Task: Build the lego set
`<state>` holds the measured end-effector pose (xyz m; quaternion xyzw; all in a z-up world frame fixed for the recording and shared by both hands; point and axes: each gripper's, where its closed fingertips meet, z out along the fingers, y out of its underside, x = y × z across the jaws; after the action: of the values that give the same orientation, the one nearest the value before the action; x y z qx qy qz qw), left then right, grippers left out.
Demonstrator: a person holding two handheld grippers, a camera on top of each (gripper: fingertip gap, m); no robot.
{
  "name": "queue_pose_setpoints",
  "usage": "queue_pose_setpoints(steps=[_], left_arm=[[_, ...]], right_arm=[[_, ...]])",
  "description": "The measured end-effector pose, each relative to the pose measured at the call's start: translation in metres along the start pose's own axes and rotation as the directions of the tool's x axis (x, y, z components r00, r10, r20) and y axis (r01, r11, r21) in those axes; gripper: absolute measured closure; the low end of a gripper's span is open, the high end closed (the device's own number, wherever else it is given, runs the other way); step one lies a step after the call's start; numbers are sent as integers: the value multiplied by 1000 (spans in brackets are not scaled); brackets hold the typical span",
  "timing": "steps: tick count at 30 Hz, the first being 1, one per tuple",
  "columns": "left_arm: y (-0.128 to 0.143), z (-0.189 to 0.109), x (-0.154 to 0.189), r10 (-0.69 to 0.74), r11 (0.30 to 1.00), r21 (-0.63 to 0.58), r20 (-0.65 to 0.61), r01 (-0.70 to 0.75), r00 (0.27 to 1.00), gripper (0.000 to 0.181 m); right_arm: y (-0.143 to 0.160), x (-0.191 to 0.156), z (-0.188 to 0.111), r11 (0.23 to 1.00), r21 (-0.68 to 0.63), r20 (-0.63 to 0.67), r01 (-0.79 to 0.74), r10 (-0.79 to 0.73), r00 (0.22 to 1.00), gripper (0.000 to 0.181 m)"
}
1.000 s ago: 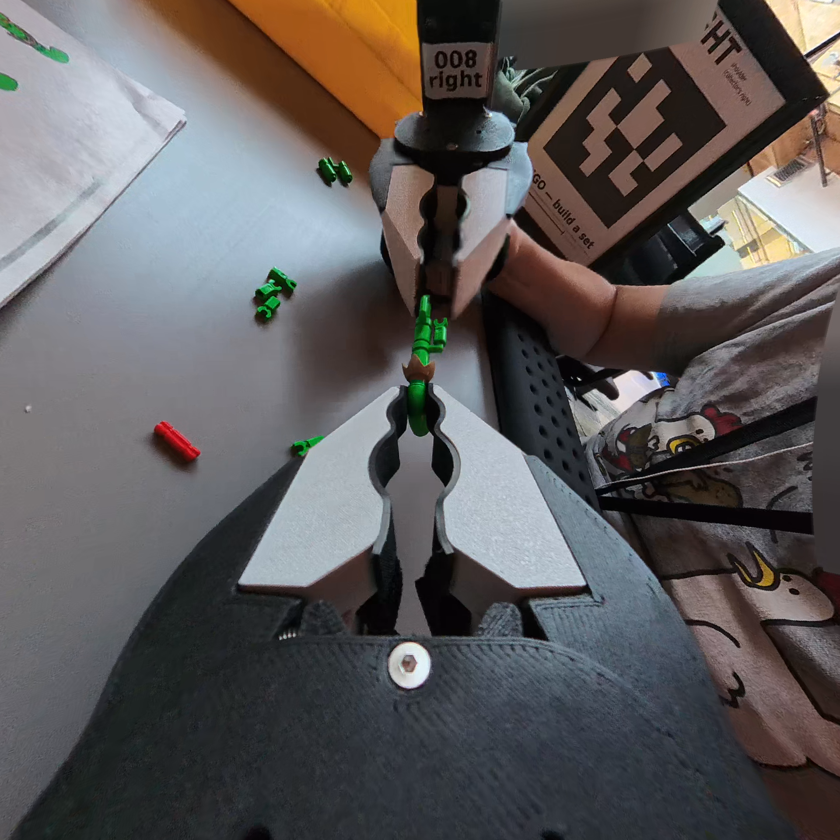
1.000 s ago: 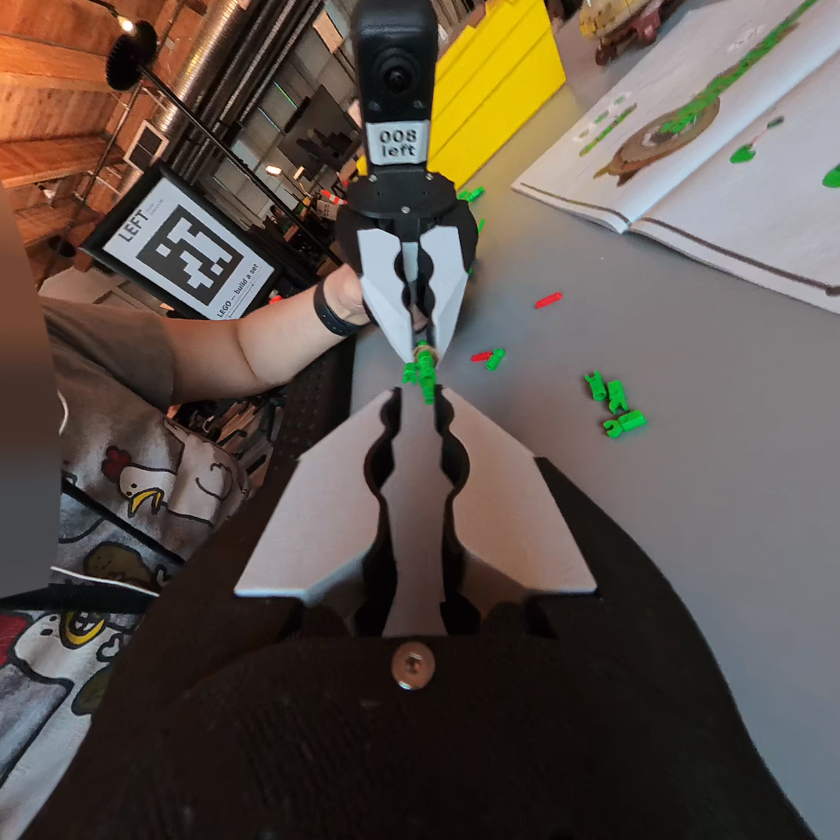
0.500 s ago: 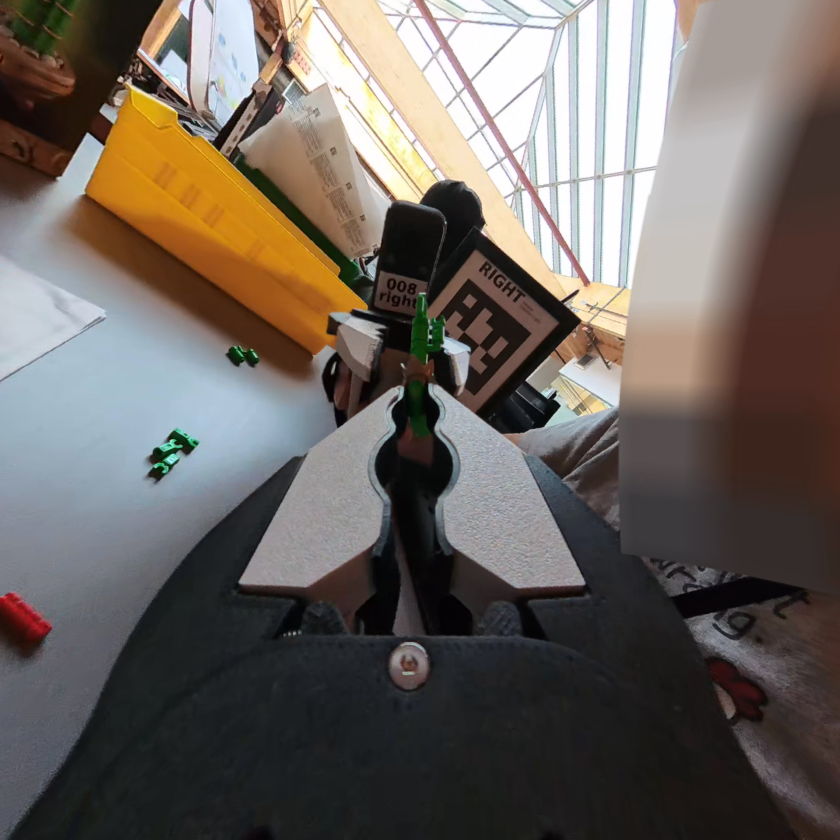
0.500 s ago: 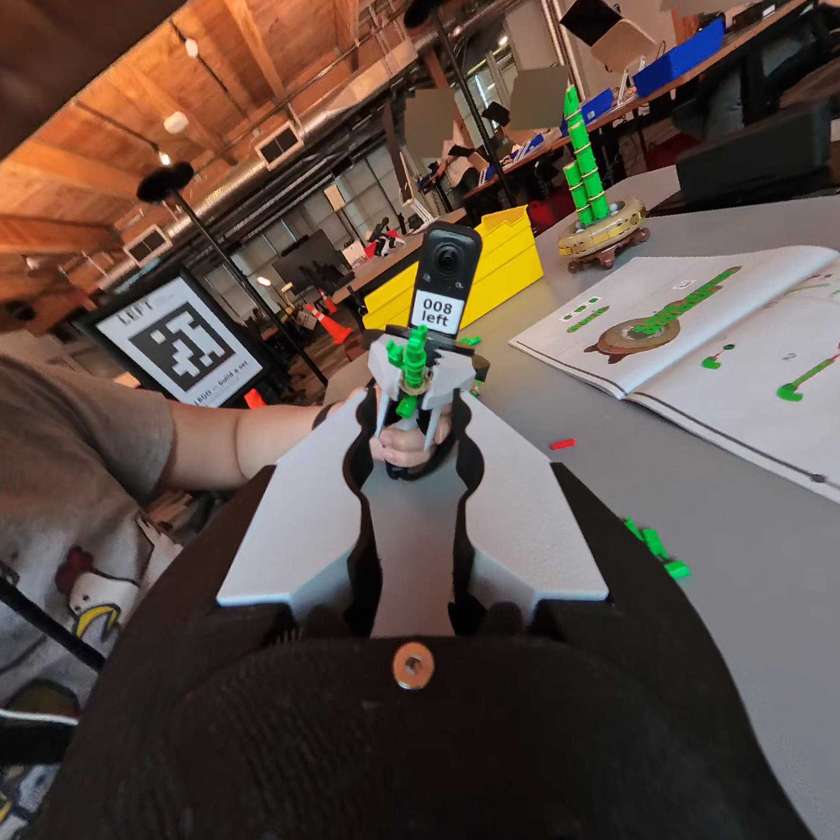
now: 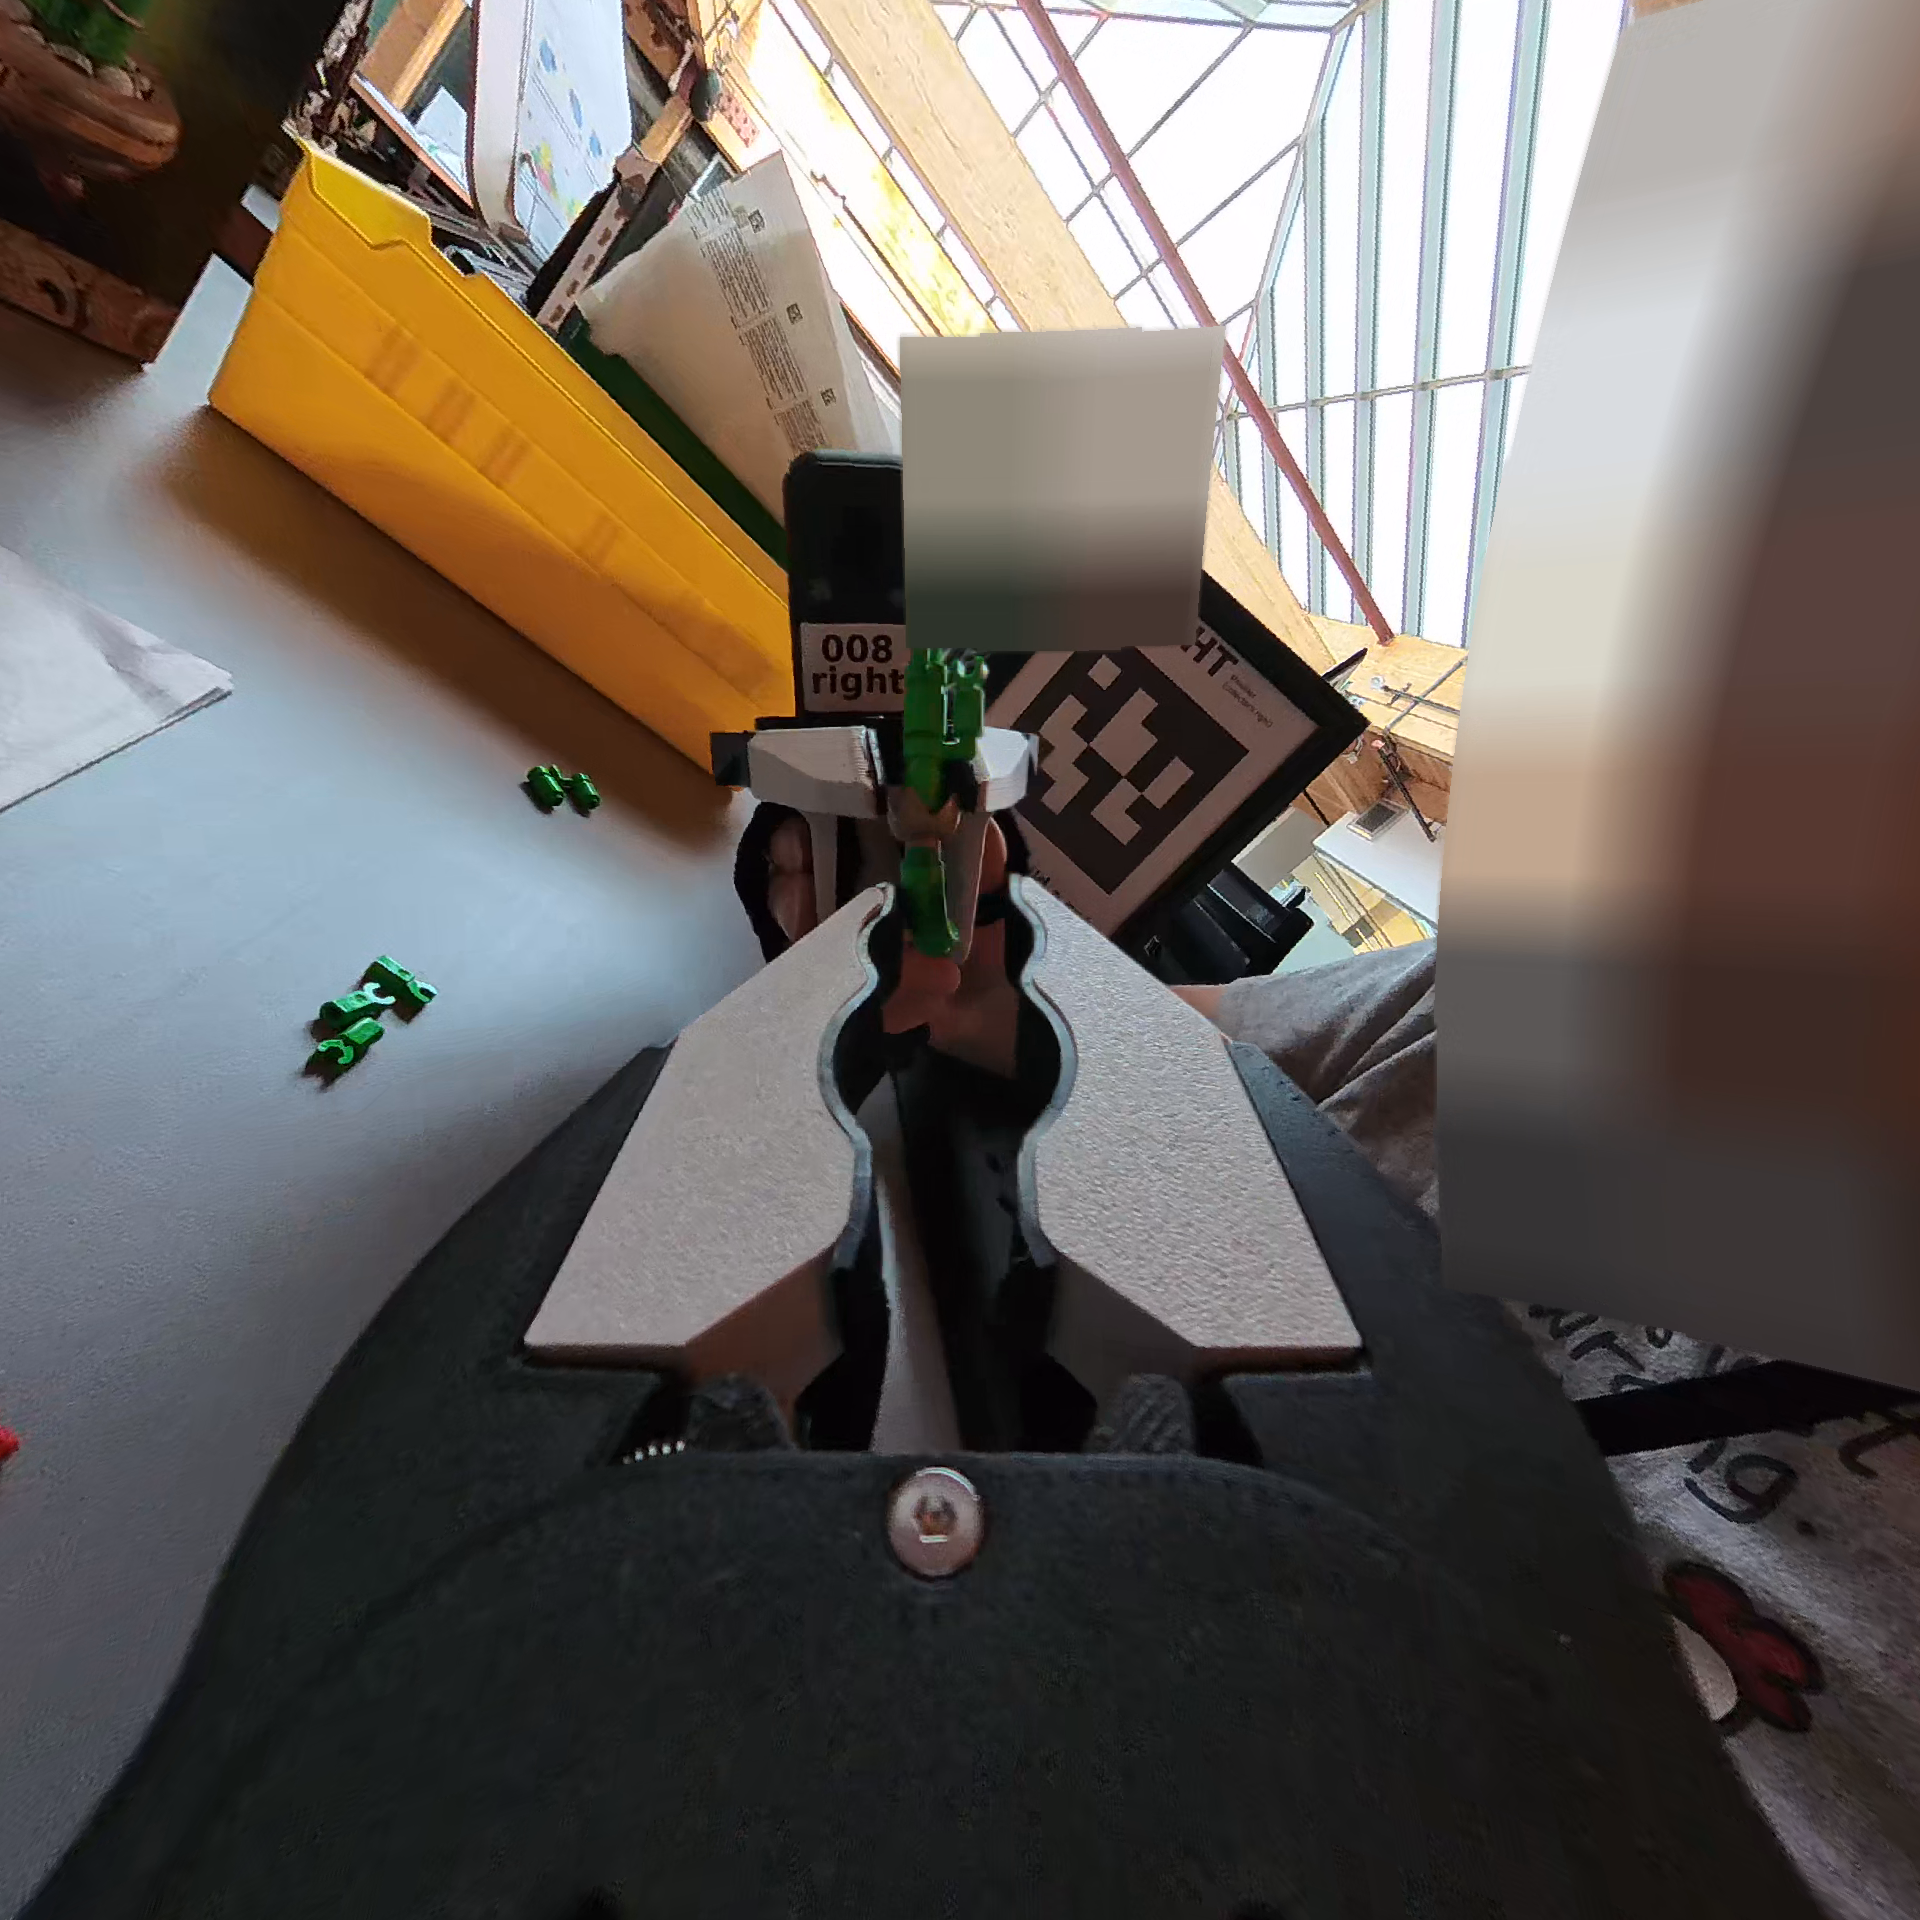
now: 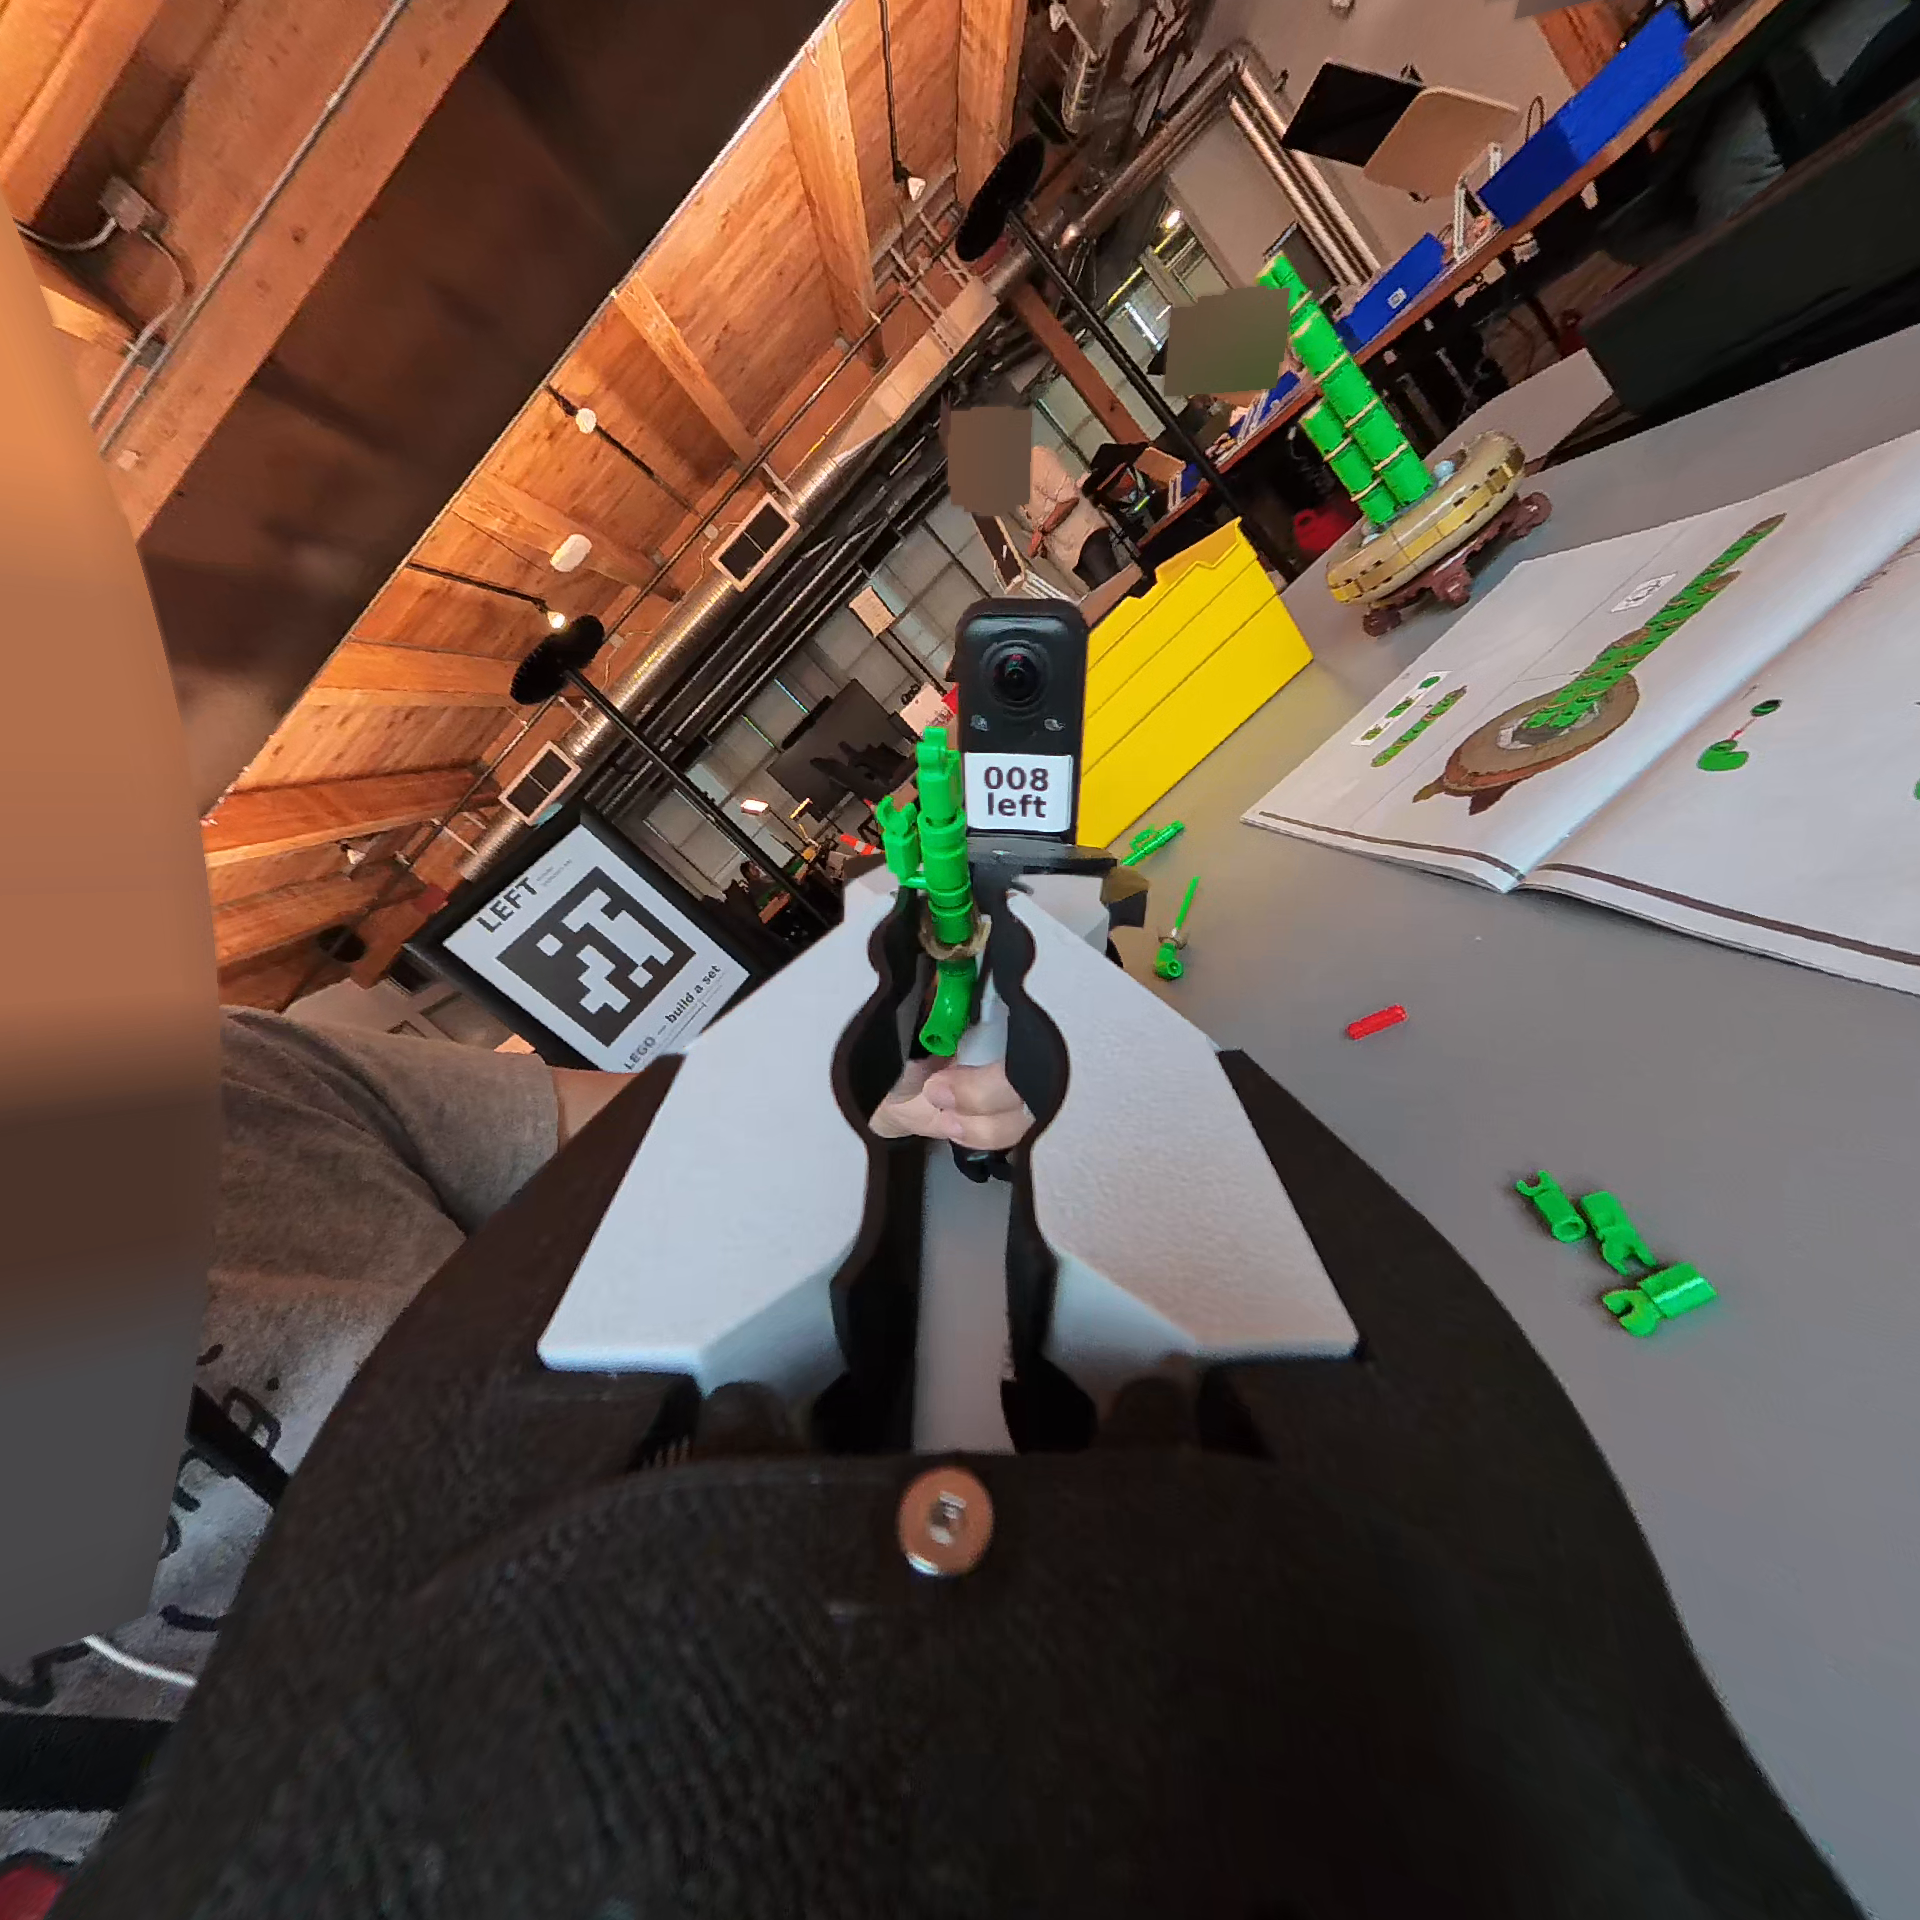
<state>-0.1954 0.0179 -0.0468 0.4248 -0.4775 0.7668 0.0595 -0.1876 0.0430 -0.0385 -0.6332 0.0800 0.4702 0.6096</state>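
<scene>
left gripper (image 5: 943,920) fingers nearly closed, pinching green stem assembly (image 5: 932,821) upright above worktop (image 5: 312,883). right gripper (image 6: 940,914) fingers slightly apart around stem, grip unclear. loose green pieces (image 6: 1616,1252) right on worktop.

grippers: 2 | green stalk assembly (image 6: 943,894): 1 | loose green clips (image 6: 1612,1252): 3 | red pin (image 6: 1375,1021): 1 | yellow bin (image 6: 1184,665): 1 | instruction booklet (image 6: 1662,790): 1

Each wrist cam looks fwd along its own grey fingers, tilted up, close range, facing the other gripper; both share the small green lego stem (image 5: 928,831) (image 6: 945,883) and grey tabletop (image 5: 260,883) (image 6: 1558,1039).
</scene>
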Motion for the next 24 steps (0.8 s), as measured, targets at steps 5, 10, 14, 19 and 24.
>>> queue_pose_setpoints(steps=[5, 10, 14, 19, 24], left_arm=[[2, -14, -6, 58, 996, -78, 107, -50, 993, 154], [-17, -108, -18, 383, 916, -354, 626, -190, 680, 167], [-28, -265, -8, 315, 947, -312, 949, -78, 25, 148], [18, -320, -20, 116, 988, -109, 991, 108, -61, 133], [11, -338, -31, 98, 994, -90, 987, 67, -126, 140]], right_arm=[[-5, -1, -5, 998, 21, 36, -55, 54, 998, 169], [-6, -5, -12, 999, 10, 44, -32, 31, 999, 169], [-3, -3, -10, 1000, -17, 42, -26, 27, 999, 169], [10, -5, 0, 995, -96, 44, 20, -16, 999, 169], [11, -2, -6, 995, -91, 21, 30, -28, 999, 169]])
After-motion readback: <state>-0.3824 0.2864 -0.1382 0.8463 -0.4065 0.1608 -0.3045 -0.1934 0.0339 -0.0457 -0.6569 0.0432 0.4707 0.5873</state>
